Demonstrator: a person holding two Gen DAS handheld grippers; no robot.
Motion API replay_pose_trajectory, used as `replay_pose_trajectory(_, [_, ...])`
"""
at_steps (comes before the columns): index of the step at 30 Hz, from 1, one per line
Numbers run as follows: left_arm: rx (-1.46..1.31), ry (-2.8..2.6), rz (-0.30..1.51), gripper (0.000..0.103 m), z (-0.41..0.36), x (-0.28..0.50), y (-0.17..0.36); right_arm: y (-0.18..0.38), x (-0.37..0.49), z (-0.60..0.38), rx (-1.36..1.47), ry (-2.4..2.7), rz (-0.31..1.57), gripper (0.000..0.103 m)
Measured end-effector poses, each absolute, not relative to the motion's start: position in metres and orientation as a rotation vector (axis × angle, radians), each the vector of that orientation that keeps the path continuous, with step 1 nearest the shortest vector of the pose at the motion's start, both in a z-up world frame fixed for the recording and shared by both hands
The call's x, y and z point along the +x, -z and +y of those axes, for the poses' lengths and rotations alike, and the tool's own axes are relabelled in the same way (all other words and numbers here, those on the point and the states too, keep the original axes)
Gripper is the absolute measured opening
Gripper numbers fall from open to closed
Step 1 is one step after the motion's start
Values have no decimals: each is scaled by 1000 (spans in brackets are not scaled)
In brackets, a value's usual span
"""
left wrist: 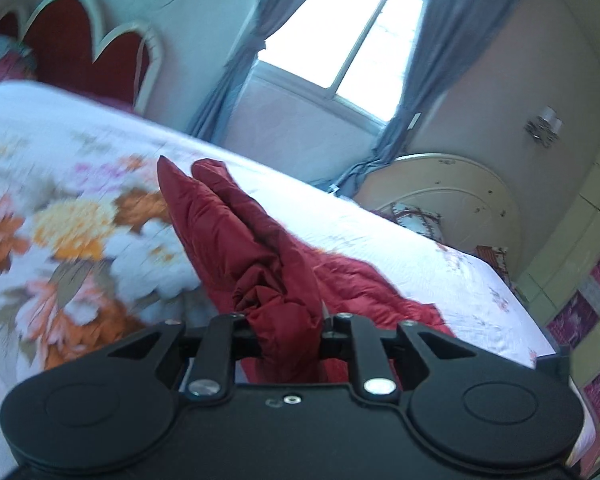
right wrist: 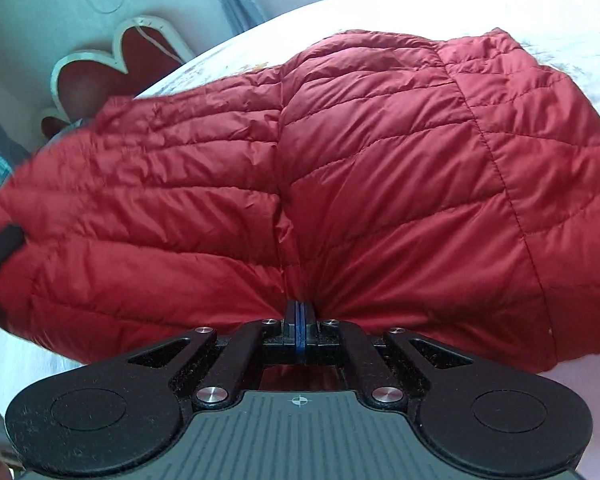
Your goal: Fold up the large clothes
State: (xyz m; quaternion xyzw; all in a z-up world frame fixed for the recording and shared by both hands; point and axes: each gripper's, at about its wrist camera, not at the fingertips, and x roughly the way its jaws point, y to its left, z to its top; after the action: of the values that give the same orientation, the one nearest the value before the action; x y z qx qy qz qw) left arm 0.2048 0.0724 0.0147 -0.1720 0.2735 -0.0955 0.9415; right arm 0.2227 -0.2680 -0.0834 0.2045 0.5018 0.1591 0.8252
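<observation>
Right now, your scene reads like this:

Left gripper (left wrist: 286, 322): clenched on a bunched wad of the red puffer jacket (left wrist: 260, 264); the fabric fills the gap between its fingers and trails away from you over the bed.

Right gripper (right wrist: 299, 320): your fingers are pressed together on a pinch of the jacket's (right wrist: 340, 168) near edge, with the blue pads (right wrist: 299, 328) meeting and creases fanning out from the grip.

Jacket position: on the floral bedspread (left wrist: 60, 220), spread wide in your right wrist view, quilted side up; in the left wrist view it looks narrow and folded, with two pointed ends lying away from you.

Far left of the right view: a black part (right wrist: 0, 244) touches the jacket's left end; you cannot tell from this view what it is.

Background: red heart-shaped headboard (left wrist: 60, 36), window (left wrist: 352, 36) with grey curtains (left wrist: 428, 60).
</observation>
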Motion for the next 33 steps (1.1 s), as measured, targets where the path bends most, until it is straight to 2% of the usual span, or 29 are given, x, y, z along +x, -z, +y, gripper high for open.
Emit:
replay_pose_trajectory(8, [-270, 232, 501, 18, -2, 204, -41, 91, 229, -291, 493, -457, 1091, 0])
replay_pose_trajectory(12, [-214, 252, 502, 18, -45, 209, -44, 78, 223, -328, 603, -468, 980, 0])
replay_pose_trajectory(19, [-157, 317, 564, 18, -111, 222, -24, 64, 216, -425, 673, -353, 884, 0])
replay_pose_trajectory(23, [-113, 383, 686, 19, -146, 238, 4, 65, 213, -467, 690, -285, 869, 0])
replay_pose_trajectory(24, [-105, 417, 733, 24, -155, 243, 14, 65, 212, -476, 692, -265, 863, 0])
replay_pose_trajectory(25, [-91, 458, 797, 39, -165, 249, 26, 66, 212, -484, 694, -248, 860, 0])
replay_pose_trajectory(27, [-76, 519, 917, 54, -182, 256, 46, 68, 216, -498, 701, -204, 856, 0])
replay_pose_trajectory(28, [-76, 537, 916, 61, -186, 253, 46, 68, 217, -503, 706, -179, 863, 0])
replay_pose_trajectory(29, [-81, 568, 902, 65, -188, 248, 41, 68, 218, -508, 704, -163, 869, 10])
replay_pose_trajectory(30, [-94, 590, 887, 65, -186, 244, 33, 67, 219, -513, 699, -151, 858, 31])
replay_pose_trajectory(31, [-115, 607, 867, 65, -182, 239, 24, 62, 216, -519, 702, -144, 814, 79])
replay_pose_trajectory(32, [-149, 630, 843, 65, -174, 236, 14, 57, 214, -522, 710, -163, 757, 85])
replay_pose_trajectory(33, [-194, 645, 811, 64, -162, 234, 4, 53, 219, -523, 717, -197, 747, 85])
